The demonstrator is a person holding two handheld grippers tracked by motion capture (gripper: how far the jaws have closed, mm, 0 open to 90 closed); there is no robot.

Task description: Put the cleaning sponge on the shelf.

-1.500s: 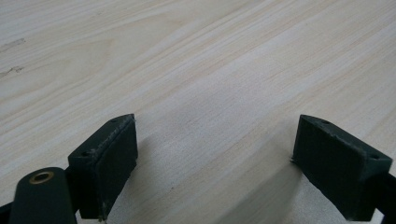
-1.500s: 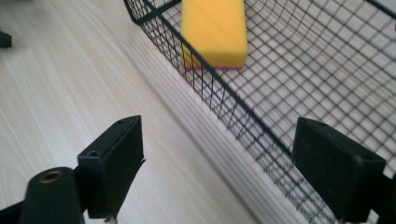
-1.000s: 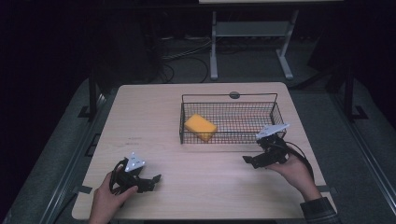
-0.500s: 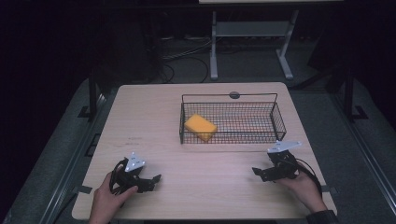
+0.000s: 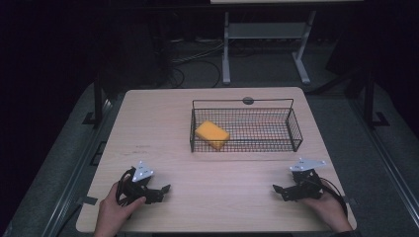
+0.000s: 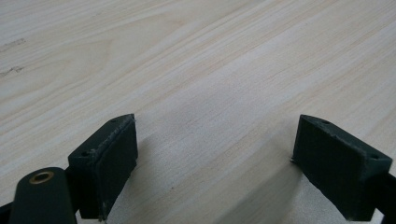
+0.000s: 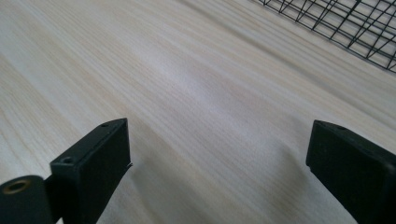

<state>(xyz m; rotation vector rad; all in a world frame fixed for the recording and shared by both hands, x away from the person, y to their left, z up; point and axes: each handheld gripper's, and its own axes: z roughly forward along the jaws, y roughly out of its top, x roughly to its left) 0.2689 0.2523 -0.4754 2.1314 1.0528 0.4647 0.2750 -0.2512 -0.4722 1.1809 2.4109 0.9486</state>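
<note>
A yellow sponge point(image 5: 212, 134) lies in the left end of a black wire basket point(image 5: 295, 133) at the back middle of the wooden table point(image 5: 217, 168). My left gripper point(image 5: 162, 190) rests low over the table's front left, held by a hand, jaws wide apart with bare wood between them point(image 6: 215, 149). My right gripper point(image 5: 277, 190) sits at the front right, also open over bare wood point(image 7: 219, 154). In the right gripper view, a corner of the basket point(image 7: 355, 28) lies farther off. Both grippers point toward the table's middle.
A dark round grommet point(image 5: 248, 100) sits in the table behind the basket. A white metal stand point(image 5: 262, 39) and cables lie on the dark floor beyond the far edge. Bare wood spans the space between the two grippers.
The right gripper has drawn back from beside the basket toward the front right edge and lowered near the table. The left gripper has stayed in place.
</note>
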